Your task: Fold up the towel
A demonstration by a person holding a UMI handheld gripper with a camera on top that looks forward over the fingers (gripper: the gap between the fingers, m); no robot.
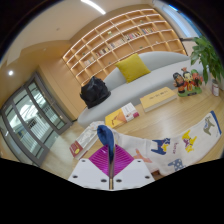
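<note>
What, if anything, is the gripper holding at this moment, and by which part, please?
It cannot be told. A blue piece stands up between the fingers of the gripper, but whether they press on it does not show.

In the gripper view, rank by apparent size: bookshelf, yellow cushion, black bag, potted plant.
1. Bookshelf.
2. Black bag and yellow cushion look alike; unranked.
3. Potted plant, partly cut off, so unsure.
All sit far beyond the tool.
</note>
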